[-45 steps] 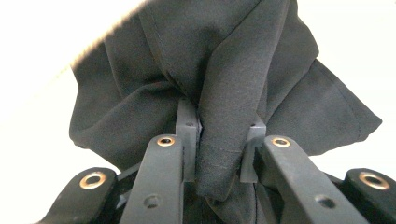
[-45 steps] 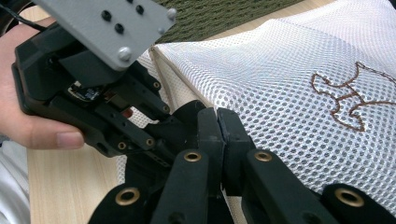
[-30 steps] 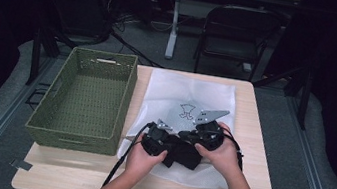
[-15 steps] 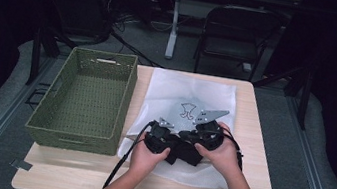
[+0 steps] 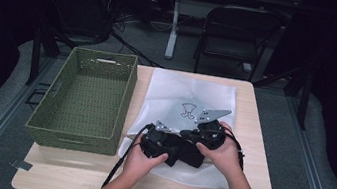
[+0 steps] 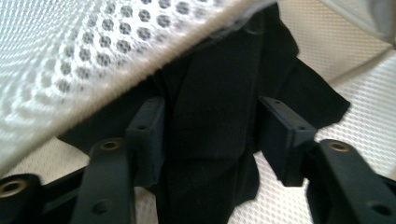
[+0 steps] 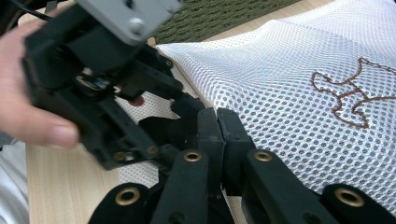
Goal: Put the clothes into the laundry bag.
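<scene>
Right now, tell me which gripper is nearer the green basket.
Left. The left gripper works at the white mesh bag's near-left edge, just beside the green basket's right wall; the right gripper sits farther right, over the bag's middle.

1. The black cloth (image 6: 212, 135) is dark, soft and creased, bunched at the near edge of the white mesh bag (image 5: 177, 88).
2. In the left gripper view it runs partly under the bag's lifted mesh edge.
3. The mesh bag lies flat on the surface, white, with a small brown embroidered emblem (image 7: 352, 100).
</scene>
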`<state>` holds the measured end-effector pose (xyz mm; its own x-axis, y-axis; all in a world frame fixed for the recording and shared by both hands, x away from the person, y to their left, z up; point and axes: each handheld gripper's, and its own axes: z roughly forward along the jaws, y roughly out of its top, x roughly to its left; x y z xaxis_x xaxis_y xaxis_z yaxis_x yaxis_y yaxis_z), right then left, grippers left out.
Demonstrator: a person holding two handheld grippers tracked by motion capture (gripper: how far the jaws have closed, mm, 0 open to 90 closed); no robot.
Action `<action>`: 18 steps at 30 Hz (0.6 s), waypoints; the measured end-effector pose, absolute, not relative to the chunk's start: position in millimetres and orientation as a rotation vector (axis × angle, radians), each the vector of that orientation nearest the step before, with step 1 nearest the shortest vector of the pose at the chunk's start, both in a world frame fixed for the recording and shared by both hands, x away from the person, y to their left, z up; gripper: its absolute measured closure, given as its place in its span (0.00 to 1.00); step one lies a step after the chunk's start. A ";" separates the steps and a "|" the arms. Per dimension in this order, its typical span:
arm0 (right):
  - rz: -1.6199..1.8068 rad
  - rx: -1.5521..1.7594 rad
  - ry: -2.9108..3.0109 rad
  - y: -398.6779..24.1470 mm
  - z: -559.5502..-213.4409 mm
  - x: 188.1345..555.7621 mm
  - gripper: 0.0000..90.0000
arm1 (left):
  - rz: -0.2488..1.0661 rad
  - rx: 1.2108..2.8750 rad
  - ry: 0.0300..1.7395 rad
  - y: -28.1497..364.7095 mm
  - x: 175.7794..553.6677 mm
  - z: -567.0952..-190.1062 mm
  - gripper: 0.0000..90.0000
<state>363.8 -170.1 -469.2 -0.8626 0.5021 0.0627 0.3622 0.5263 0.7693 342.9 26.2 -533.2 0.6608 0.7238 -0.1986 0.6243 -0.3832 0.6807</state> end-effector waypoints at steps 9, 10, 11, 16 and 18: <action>1.252 0.743 2.592 -170.7 -468.8 363.5 0.99 | 0.182 2.131 0.992 42.8 321.8 -522.5 0.45; 1.252 0.742 2.592 -170.6 -468.8 363.5 0.99 | 0.182 2.129 0.995 43.4 320.4 -522.8 0.45; 1.253 0.743 2.592 -170.7 -468.8 363.6 0.99 | 0.172 2.144 0.988 44.9 319.0 -523.0 0.45; 1.252 0.741 2.592 -170.5 -468.6 363.3 0.99 | 0.168 2.151 1.004 46.0 318.6 -533.5 0.44; 1.254 0.744 2.593 -170.5 -469.0 363.6 0.99 | 0.164 2.158 1.013 44.5 321.3 -539.8 0.44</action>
